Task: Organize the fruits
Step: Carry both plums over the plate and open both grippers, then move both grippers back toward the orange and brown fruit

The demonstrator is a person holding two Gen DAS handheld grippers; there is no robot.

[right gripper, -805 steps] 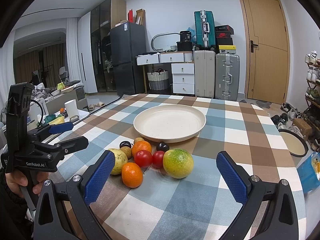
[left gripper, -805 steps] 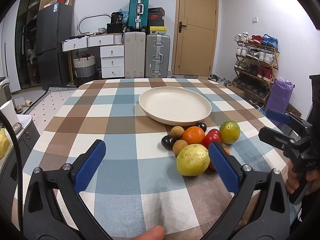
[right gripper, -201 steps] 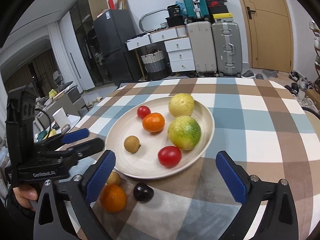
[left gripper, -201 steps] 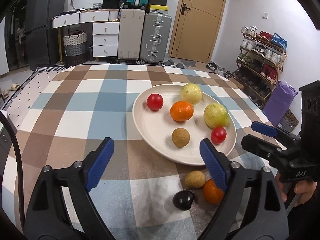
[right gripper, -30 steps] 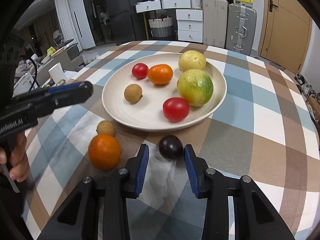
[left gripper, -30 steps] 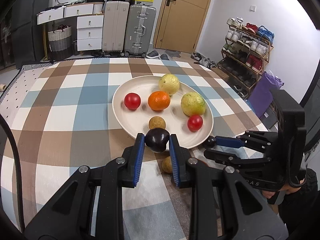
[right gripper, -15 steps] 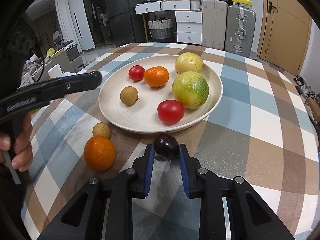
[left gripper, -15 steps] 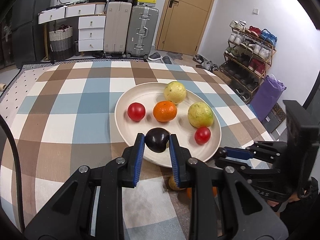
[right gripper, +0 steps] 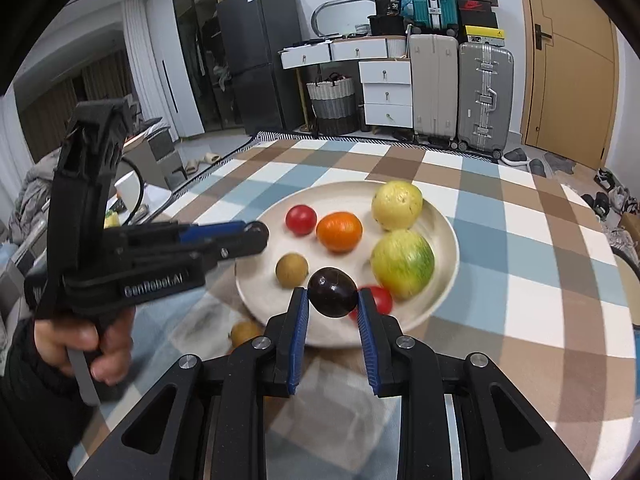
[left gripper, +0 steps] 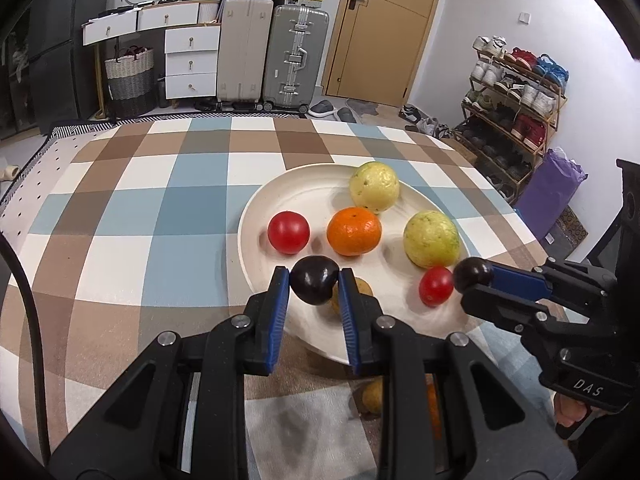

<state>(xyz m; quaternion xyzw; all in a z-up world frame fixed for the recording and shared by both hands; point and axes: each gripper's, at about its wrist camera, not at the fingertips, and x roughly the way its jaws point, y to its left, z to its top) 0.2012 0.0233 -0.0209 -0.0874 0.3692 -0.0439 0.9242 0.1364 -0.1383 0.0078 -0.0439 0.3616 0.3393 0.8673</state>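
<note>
L gripper (left gripper: 314, 286) clamps a glossy dark round plum (left gripper: 313, 279); R gripper (right gripper: 333, 303) clamps another (right gripper: 332, 292), both over the smooth cream plate (left gripper: 256, 216). A tan fruit (left gripper: 362, 287) sits half hidden behind L's finger.

Two dark purple plums: one (left gripper: 314, 279) sits low centre in the left wrist view, another (right gripper: 333, 292) low centre in the right wrist view. Behind them the cream plate (left gripper: 256, 224) holds two red tomatoes, an orange (left gripper: 353, 231), two yellow-green fruits and a brown longan (right gripper: 291, 270).
</note>
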